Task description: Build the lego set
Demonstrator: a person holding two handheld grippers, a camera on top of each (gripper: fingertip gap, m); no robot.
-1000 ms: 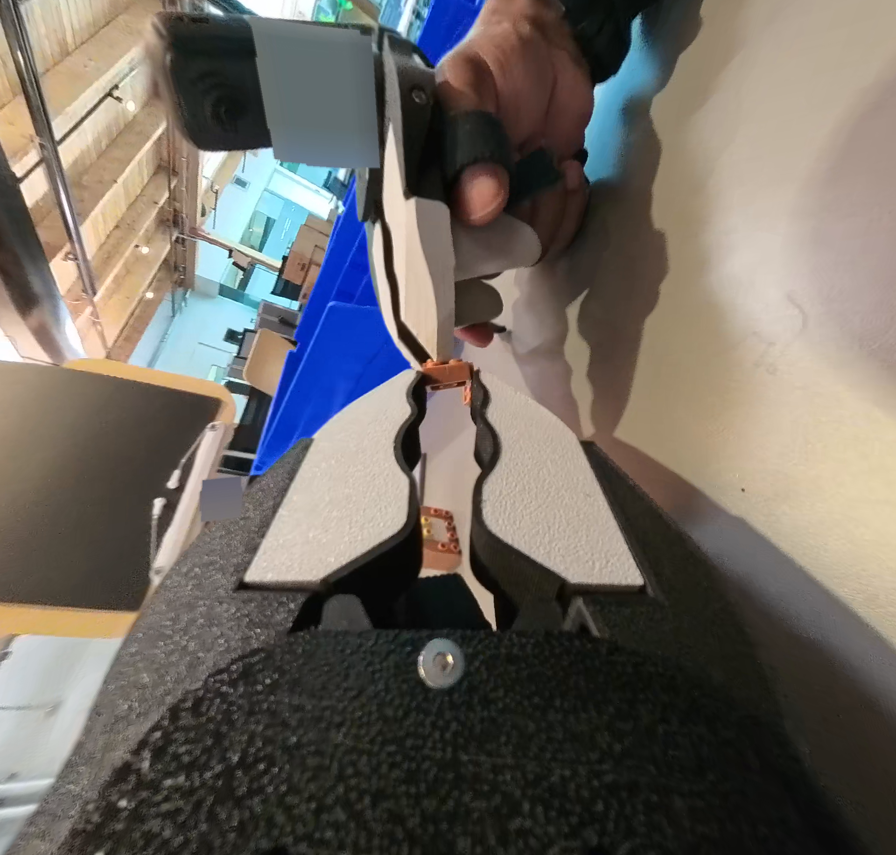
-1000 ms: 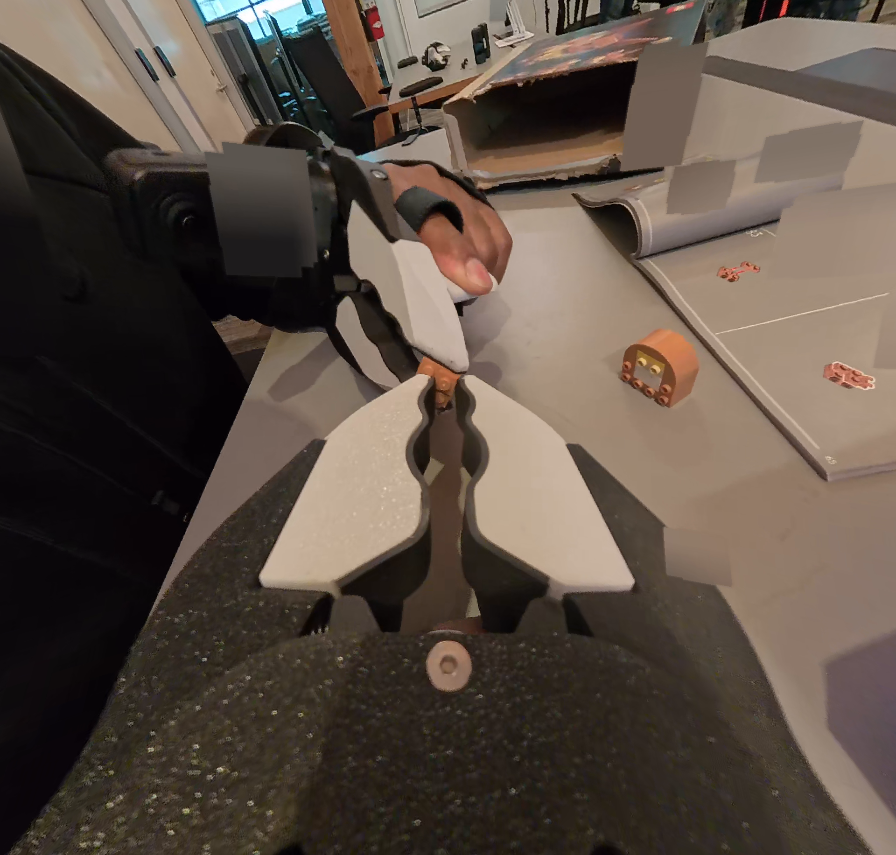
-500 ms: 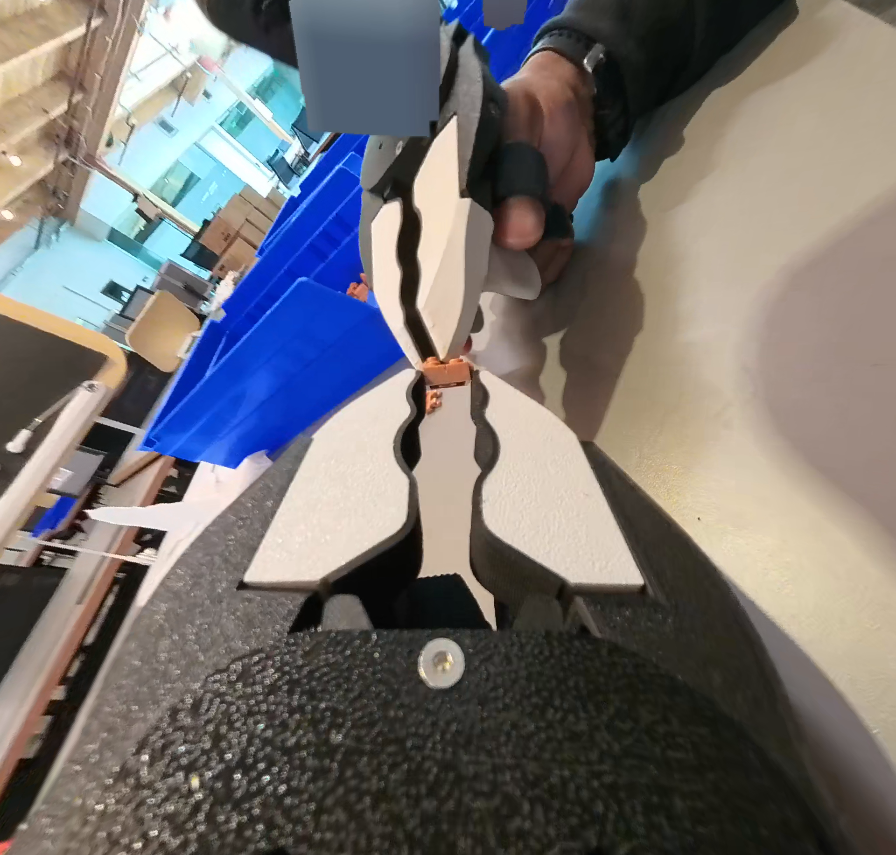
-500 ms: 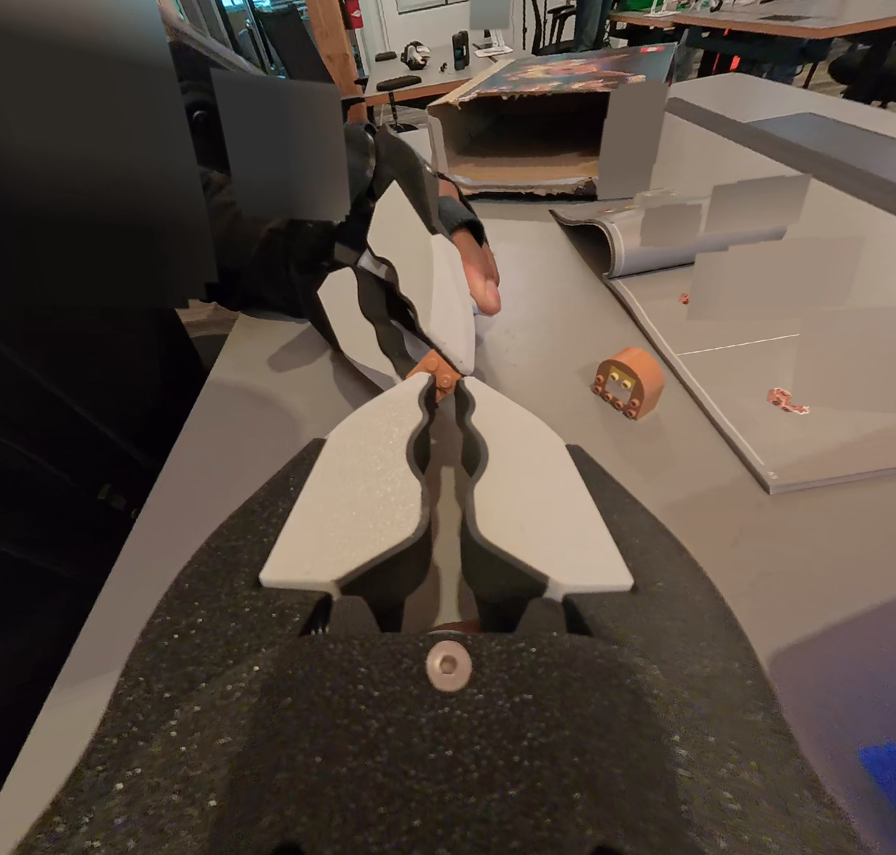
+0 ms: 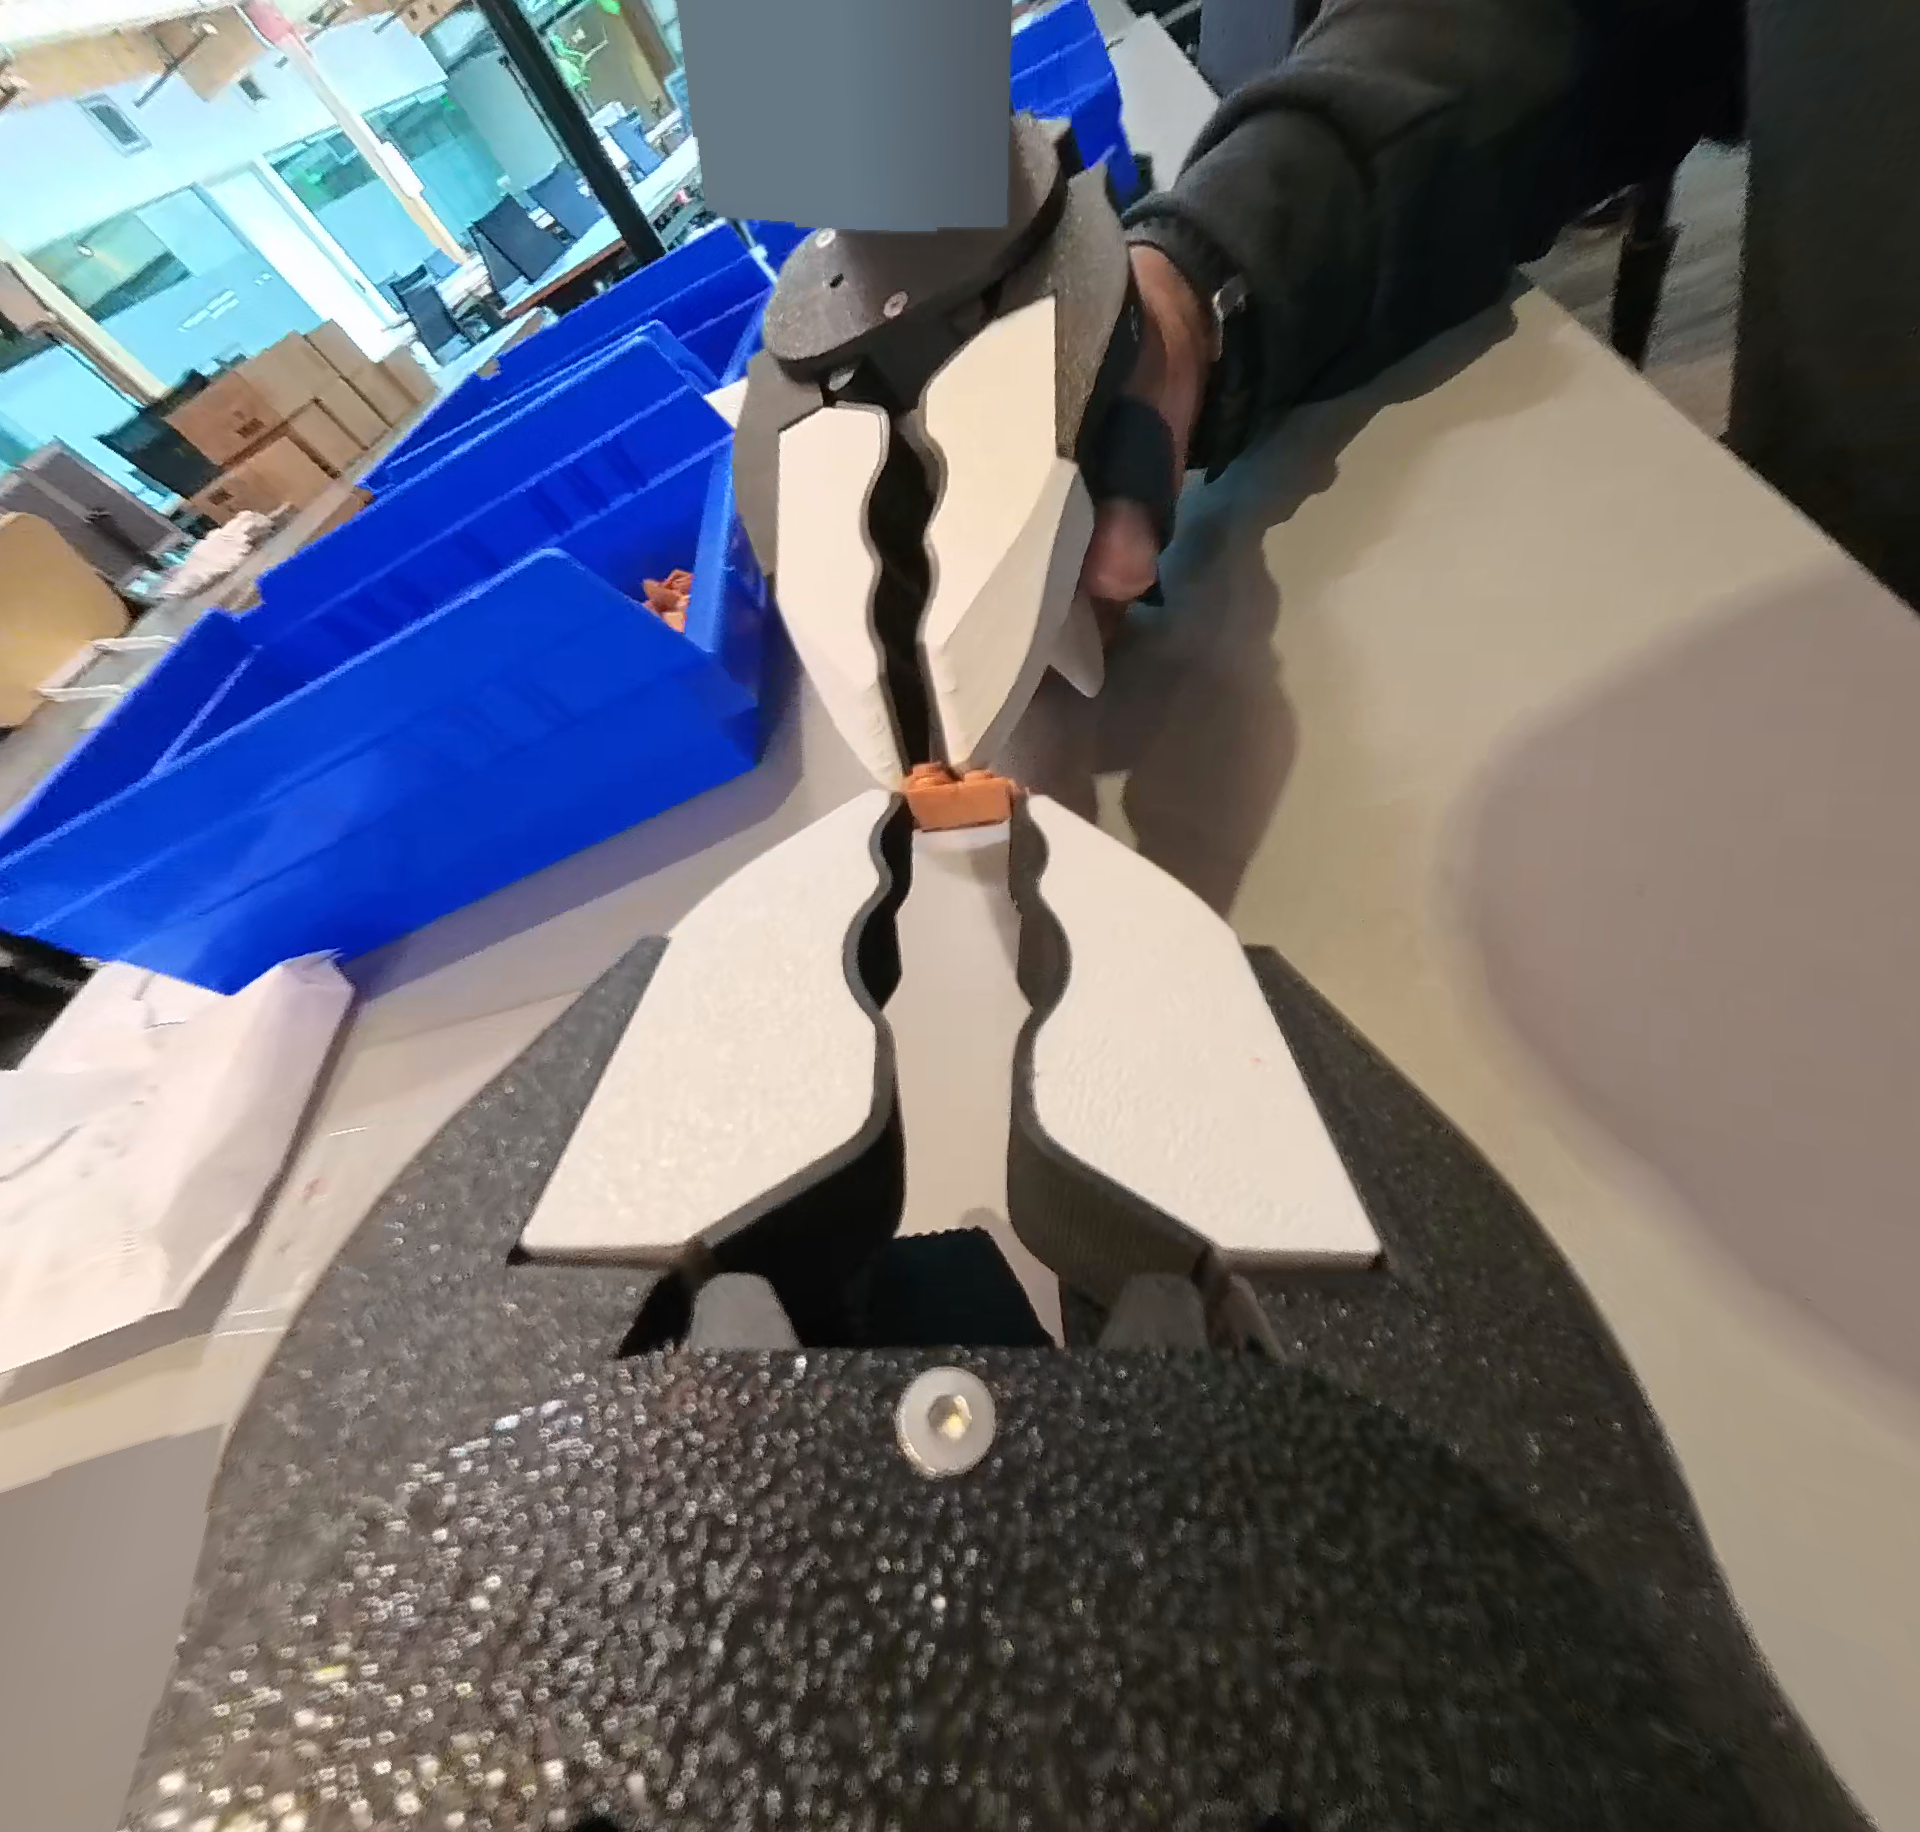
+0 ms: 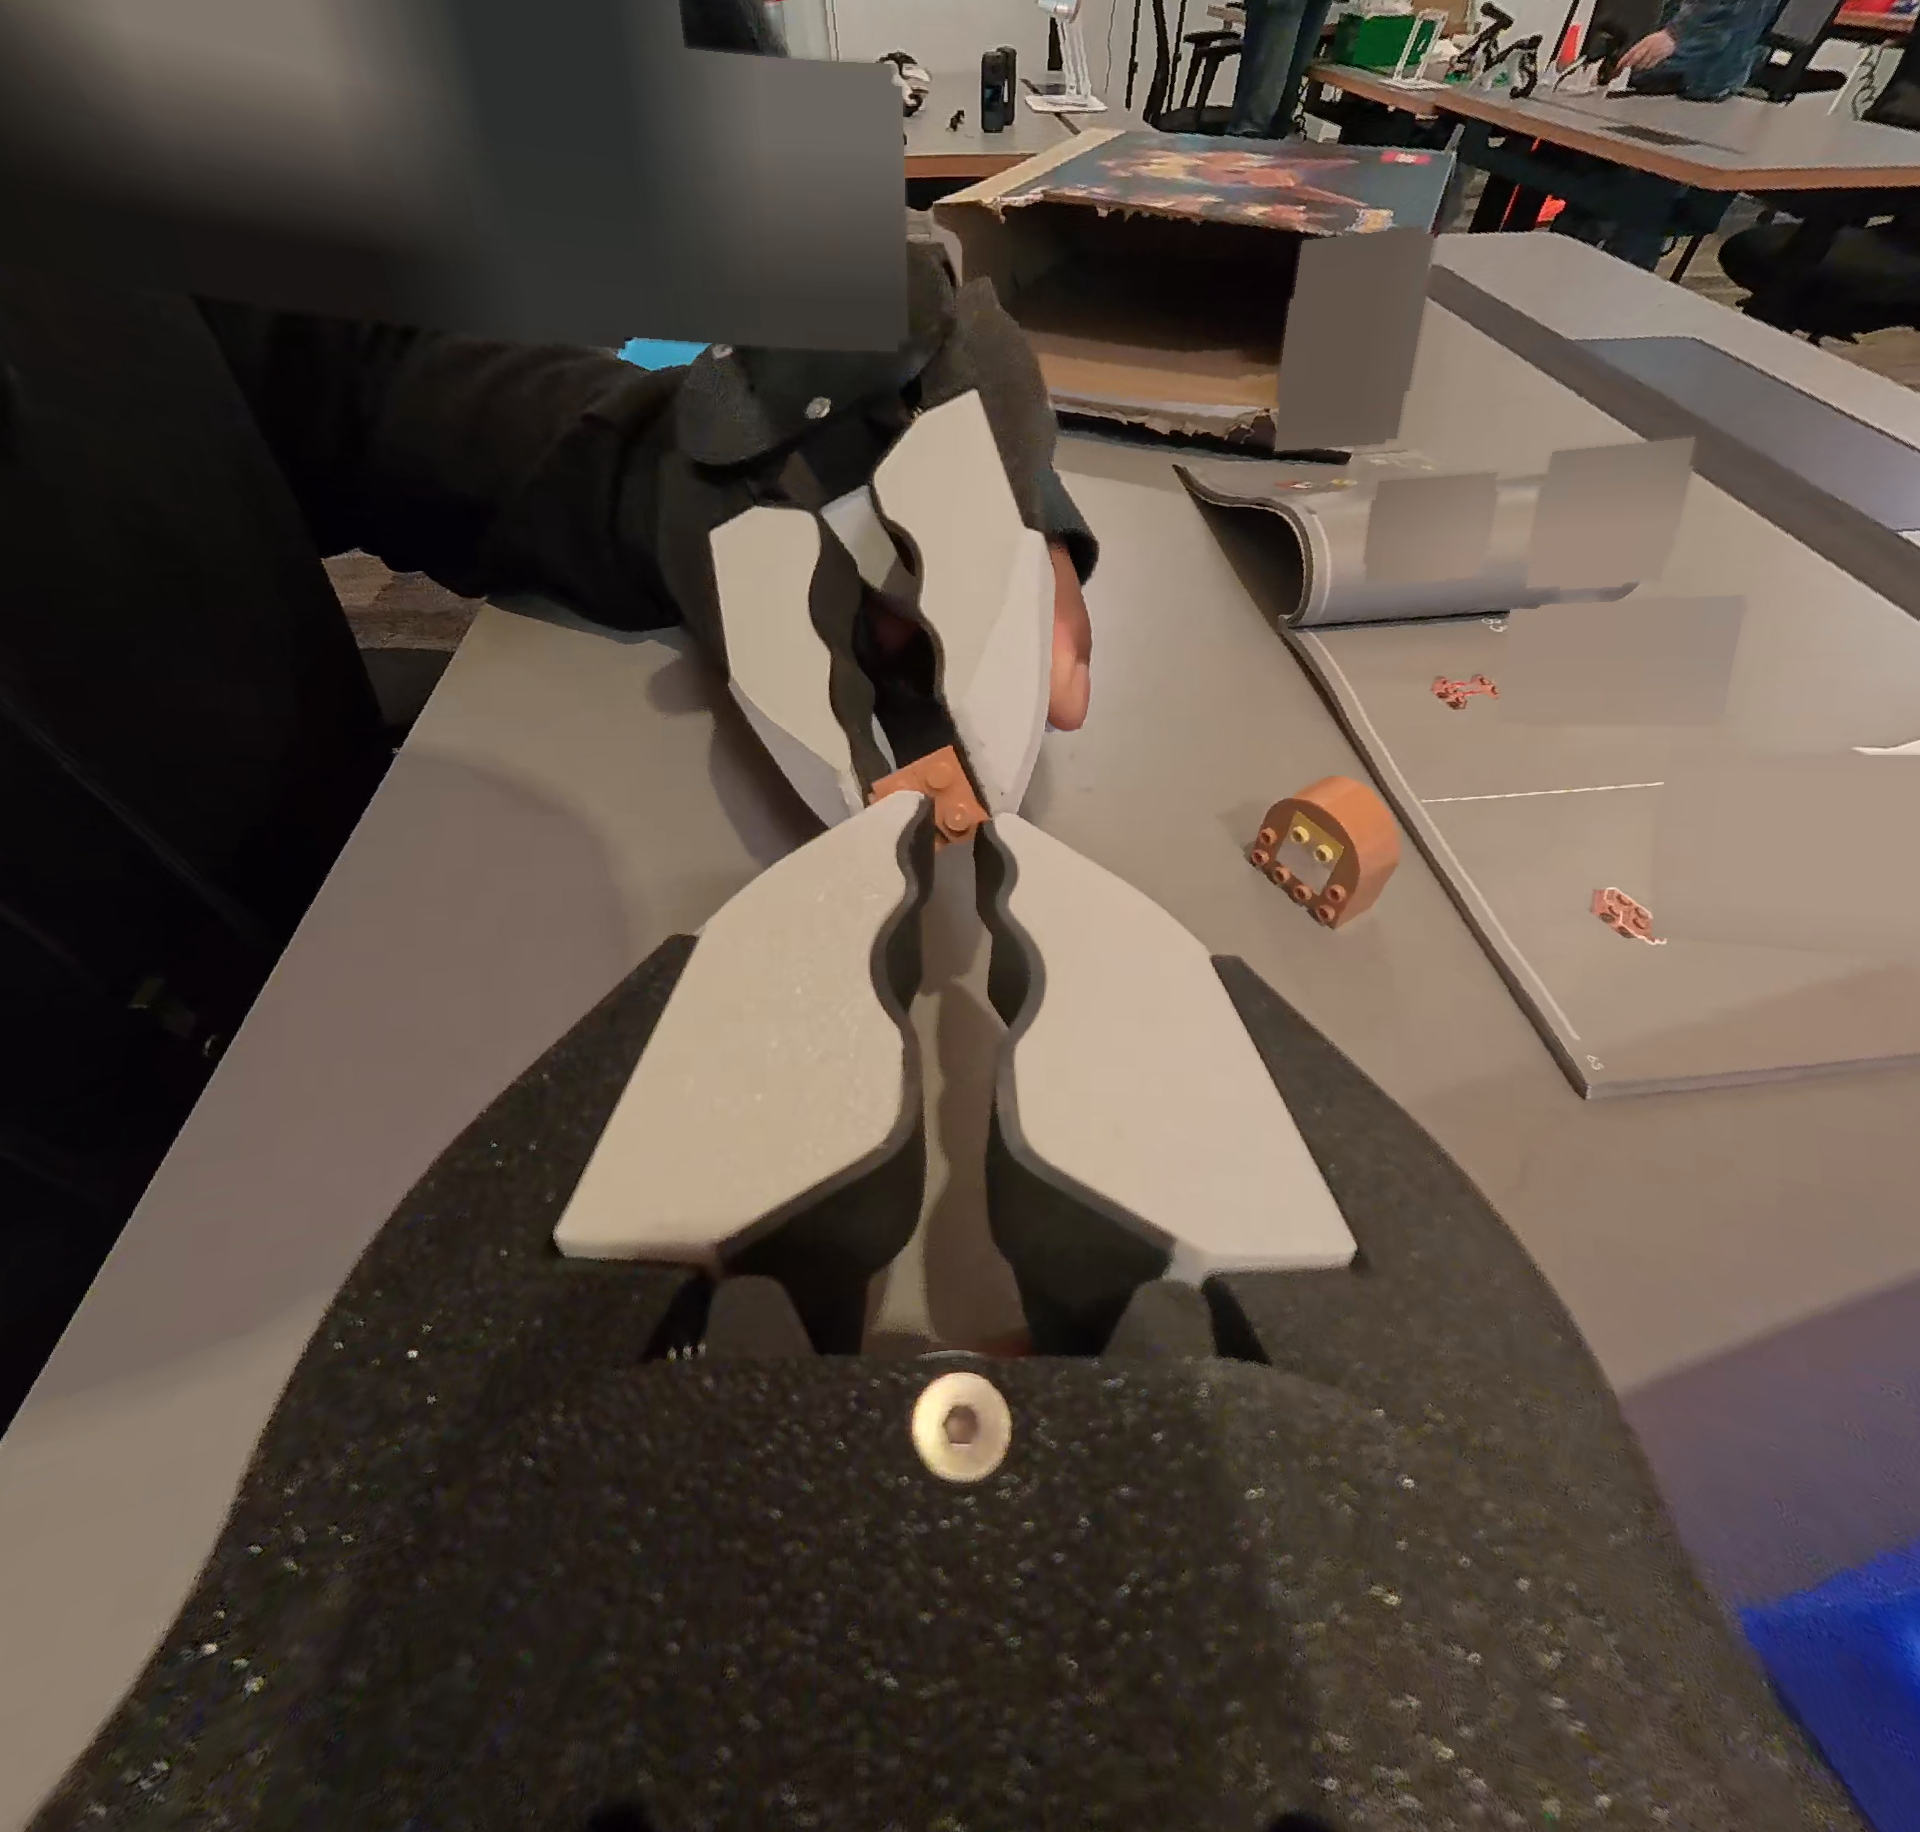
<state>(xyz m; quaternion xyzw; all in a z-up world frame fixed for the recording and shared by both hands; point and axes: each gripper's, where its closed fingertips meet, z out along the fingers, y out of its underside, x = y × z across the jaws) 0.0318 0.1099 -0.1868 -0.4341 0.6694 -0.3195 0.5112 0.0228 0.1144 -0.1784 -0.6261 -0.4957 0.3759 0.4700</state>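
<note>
Left gripper (image 5: 956,806) pinches a small orange-brown studded plastic brick (image 5: 958,803); right gripper (image 6: 954,826), narrowly parted, clamps a smaller orange-brown plate (image 6: 956,824) touching it.

The left hand-held gripper (image 5: 958,808) is showing a rough, speckled black body and matt pale fingers (image 5: 748,1034). The orange brick (image 5: 956,803) is looking like smooth plastic. The blue bins (image 5: 416,733) are gleaming as glossy plastic on the matt tabletop (image 5: 1455,743). The torn box (image 6: 1174,328) is showing raw cardboard.
</note>
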